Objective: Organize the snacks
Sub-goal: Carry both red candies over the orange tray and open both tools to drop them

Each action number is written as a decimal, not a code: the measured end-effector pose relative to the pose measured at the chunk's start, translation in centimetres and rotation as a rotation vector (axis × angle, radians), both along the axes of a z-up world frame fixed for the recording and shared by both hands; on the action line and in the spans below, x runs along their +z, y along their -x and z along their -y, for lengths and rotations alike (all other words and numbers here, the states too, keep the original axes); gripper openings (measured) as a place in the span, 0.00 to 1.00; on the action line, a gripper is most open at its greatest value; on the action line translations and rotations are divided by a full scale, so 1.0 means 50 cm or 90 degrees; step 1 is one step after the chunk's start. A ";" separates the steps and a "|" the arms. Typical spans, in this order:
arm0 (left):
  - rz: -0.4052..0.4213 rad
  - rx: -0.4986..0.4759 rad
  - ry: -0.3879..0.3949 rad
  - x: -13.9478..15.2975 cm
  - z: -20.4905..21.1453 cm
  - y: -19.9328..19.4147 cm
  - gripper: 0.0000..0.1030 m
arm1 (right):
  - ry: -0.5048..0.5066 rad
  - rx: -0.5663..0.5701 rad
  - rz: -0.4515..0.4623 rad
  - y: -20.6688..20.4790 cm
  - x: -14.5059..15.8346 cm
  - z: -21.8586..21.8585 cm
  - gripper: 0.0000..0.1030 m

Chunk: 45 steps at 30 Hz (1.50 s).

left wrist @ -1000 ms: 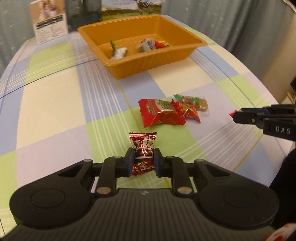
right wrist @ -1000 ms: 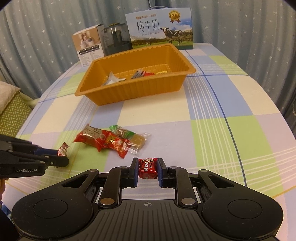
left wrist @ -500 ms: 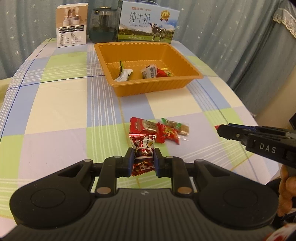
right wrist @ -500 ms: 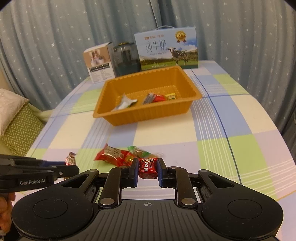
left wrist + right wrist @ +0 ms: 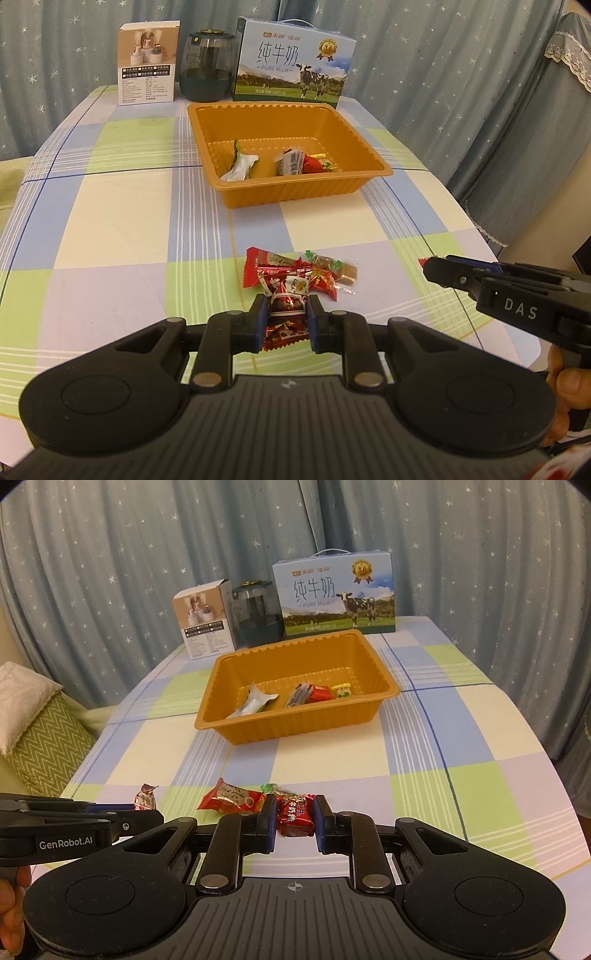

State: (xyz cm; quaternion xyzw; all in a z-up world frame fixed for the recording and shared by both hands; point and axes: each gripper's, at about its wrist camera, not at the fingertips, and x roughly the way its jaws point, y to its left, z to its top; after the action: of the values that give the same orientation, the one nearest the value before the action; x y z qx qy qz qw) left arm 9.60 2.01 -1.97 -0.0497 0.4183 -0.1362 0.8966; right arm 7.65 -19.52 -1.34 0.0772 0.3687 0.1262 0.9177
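Note:
My left gripper [image 5: 283, 308] is shut on a dark red wrapped candy [image 5: 286, 314], held above the table. My right gripper [image 5: 295, 814] is shut on a red wrapped snack [image 5: 294, 814], also lifted. Each gripper shows in the other's view: the right one [image 5: 428, 265] at the right, the left one [image 5: 157, 814] at the left with its candy [image 5: 146, 799]. An orange tray [image 5: 365, 182] [image 5: 295, 727] stands mid-table and holds several wrapped snacks [image 5: 240, 168]. A red packet [image 5: 266, 267] [image 5: 231, 799] and a clear-wrapped brown candy [image 5: 332, 266] lie on the cloth below the grippers.
At the table's back stand a white carton [image 5: 147, 66], a dark glass jar [image 5: 207, 66] and a blue milk box [image 5: 291, 66]. Curtains hang behind. A cushioned seat [image 5: 40, 734] is left of the table. The checked tablecloth [image 5: 110, 229] covers the table.
Both grippers have risen and pulled back from the table with their snacks still held. The tray and the boxes behind it now show more fully.

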 end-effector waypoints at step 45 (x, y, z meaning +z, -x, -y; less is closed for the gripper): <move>0.045 0.000 0.009 0.054 0.014 -0.375 0.19 | 0.051 0.049 0.014 -0.419 0.020 -0.059 0.20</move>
State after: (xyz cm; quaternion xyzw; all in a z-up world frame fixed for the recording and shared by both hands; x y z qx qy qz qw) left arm 28.34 1.32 0.71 -0.0515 0.3854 -0.1407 0.9105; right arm 28.60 -16.55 -0.37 0.0250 0.3661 0.1471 0.9185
